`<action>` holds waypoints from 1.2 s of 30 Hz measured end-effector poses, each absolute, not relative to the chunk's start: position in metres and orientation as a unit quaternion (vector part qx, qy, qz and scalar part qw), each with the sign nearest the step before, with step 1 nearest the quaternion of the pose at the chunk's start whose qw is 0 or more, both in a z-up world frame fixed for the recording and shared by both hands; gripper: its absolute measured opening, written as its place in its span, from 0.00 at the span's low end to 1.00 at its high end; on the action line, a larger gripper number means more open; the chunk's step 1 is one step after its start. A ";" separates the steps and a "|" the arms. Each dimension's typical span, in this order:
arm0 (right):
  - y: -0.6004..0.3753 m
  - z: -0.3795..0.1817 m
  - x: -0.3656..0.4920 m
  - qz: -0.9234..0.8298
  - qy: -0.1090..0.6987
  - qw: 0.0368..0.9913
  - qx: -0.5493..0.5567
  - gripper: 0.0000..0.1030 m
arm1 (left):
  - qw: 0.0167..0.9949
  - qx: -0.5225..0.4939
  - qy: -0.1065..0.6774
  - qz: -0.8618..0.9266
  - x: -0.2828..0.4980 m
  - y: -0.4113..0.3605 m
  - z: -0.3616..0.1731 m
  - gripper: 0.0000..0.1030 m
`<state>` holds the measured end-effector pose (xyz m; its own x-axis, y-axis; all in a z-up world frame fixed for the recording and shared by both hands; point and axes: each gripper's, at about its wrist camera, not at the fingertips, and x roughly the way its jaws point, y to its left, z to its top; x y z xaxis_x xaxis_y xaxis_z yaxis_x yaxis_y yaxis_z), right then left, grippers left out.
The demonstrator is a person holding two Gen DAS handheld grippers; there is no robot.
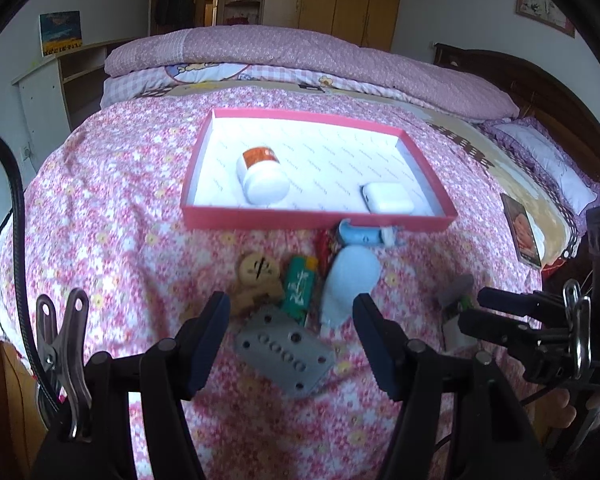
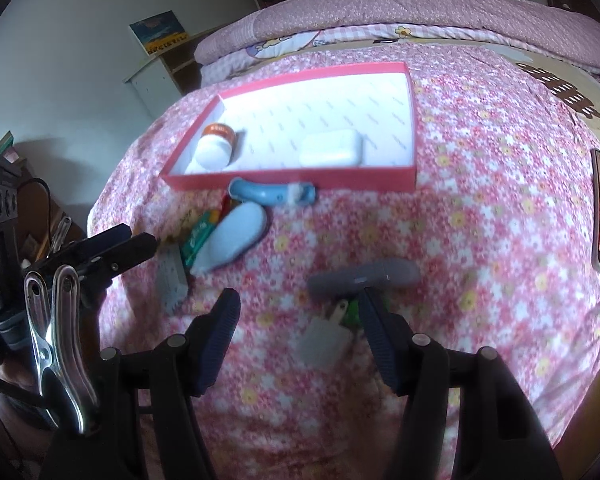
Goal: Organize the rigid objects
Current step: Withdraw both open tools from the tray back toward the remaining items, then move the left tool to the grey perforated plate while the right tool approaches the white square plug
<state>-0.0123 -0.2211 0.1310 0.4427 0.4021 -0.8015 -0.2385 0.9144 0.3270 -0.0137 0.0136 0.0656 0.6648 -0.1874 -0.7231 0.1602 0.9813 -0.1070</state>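
A bed fills the room, spread with a pink floral quilt (image 1: 112, 216); a folded pink blanket (image 1: 300, 56) lies along its far edge, a wooden headboard and a white pillow (image 1: 548, 160) sit at its right end, and wooden wardrobes and a pale shelf unit stand against the far wall. A shallow pink box (image 1: 260, 218) with a white inside rests in the middle of the quilt. In it, a white bottle with an orange label (image 1: 262, 176) lies on its side near the left wall, and a white rounded case (image 1: 386, 198) sits in the near right corner.

Against the box's near wall lies a blue tool (image 1: 364, 236). Nearer the bed's front edge are a tan figure (image 1: 258, 276), a green lighter (image 1: 298, 288), a pale blue oval piece (image 1: 348, 280) and a grey plate with holes (image 1: 286, 354).

The left gripper (image 1: 290, 312) hangs over the plate, jaws apart, holding nothing. The right gripper (image 2: 298, 308) is likewise spread and empty, above a white plug (image 2: 324, 340), with a grey bar (image 2: 364, 276) just beyond.
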 end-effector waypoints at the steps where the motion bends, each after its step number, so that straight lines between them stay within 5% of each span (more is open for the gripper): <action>1: -0.221 0.130 -0.014 0.189 0.493 0.845 0.081 0.61 | 0.911 -0.020 0.400 -0.095 -0.015 0.015 0.064 0.65; 36: -0.220 0.107 -0.036 0.198 0.524 0.826 0.065 0.61 | 0.901 0.017 0.413 -0.133 -0.015 0.004 0.016 0.66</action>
<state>-0.0360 -0.2199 0.1072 0.3727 0.3946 -0.8399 -0.2583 0.9134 0.3145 -0.0147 0.0038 0.0165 0.6233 -0.2261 -0.7485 0.2535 0.9640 -0.0801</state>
